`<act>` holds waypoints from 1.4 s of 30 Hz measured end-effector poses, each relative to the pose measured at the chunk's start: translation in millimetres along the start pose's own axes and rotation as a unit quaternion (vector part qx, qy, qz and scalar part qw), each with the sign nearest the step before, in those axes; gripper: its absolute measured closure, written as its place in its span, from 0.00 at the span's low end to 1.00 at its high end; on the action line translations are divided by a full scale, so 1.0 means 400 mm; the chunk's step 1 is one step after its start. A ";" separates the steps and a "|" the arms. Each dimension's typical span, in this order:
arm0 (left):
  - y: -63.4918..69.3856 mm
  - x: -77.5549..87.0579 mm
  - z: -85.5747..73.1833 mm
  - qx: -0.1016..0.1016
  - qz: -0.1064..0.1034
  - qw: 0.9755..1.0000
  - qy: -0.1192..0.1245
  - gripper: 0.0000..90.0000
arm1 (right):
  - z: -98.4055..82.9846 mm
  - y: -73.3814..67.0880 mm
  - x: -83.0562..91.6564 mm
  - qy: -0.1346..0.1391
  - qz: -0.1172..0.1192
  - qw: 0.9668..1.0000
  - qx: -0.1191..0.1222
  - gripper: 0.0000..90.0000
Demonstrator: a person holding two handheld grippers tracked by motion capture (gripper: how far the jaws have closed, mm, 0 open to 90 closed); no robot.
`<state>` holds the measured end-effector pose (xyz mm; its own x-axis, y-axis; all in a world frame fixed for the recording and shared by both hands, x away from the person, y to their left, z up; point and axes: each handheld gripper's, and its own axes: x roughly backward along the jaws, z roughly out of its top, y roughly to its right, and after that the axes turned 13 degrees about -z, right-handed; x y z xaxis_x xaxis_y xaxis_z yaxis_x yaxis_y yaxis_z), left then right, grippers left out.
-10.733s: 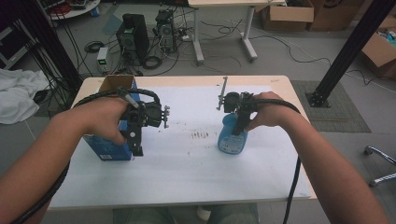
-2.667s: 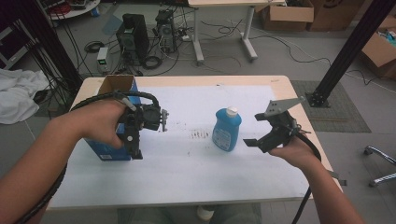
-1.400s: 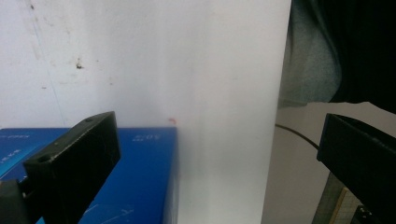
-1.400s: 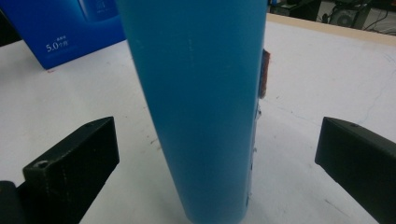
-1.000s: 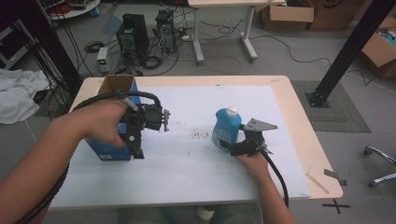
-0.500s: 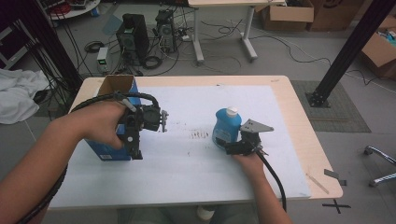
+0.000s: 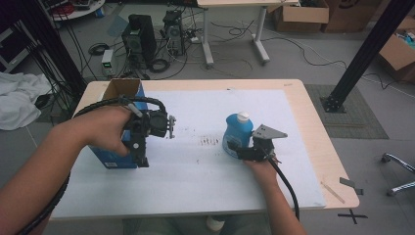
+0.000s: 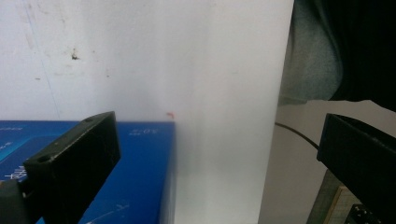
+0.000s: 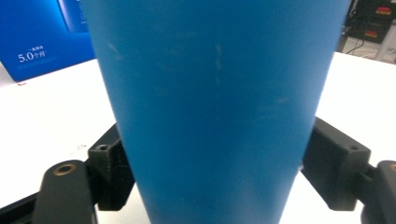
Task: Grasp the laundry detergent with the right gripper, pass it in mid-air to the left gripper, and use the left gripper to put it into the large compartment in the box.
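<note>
High view: blue bottle [image 7: 237,133] stands upright right of the table [image 7: 303,112] middle, long axis vertical, right gripper [image 7: 238,148] coming level at its lower body from the near side, while left gripper [image 7: 140,155] points down by the blue box [image 7: 113,157] near the left edge. Left gripper view: jaws wide apart, nothing between them, box corner under one jaw. Right gripper view: jaws have just been closing and sit snug on both flanks of the bottle, gripping it; open paper toward the box for moving

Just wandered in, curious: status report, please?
Right hand-held gripper closing on upright blue plastic bottle. Left hand-held gripper open beside blue cardboard box. Nothing obstructing.
</note>
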<state>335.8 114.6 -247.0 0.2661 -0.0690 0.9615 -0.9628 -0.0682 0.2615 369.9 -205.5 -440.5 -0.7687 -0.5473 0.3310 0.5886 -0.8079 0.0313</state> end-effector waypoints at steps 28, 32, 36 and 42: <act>-0.008 -0.004 0.006 -0.001 -0.004 1.000 -0.007 0.00 | 0.004 -0.007 -0.001 0.007 0.000 1.000 -0.001 0.45; -0.010 -0.004 0.008 -0.001 -0.005 1.000 -0.007 0.00 | 0.001 -0.009 -0.003 0.009 -0.001 1.000 -0.002 0.47; -0.012 -0.006 0.011 -0.002 -0.005 1.000 -0.006 0.00 | 0.000 -0.012 -0.001 0.013 -0.005 1.000 0.001 0.48; -0.011 -0.006 0.017 -0.003 -0.006 1.000 -0.008 0.00 | 0.006 -0.008 -0.001 0.005 0.001 1.000 0.003 0.50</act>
<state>339.8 108.4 -251.1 0.2774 -0.0852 0.9570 -0.9601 -0.0623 0.2727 368.9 -202.3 -438.3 -0.7703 -0.5504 0.3220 0.5908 -0.8060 0.0355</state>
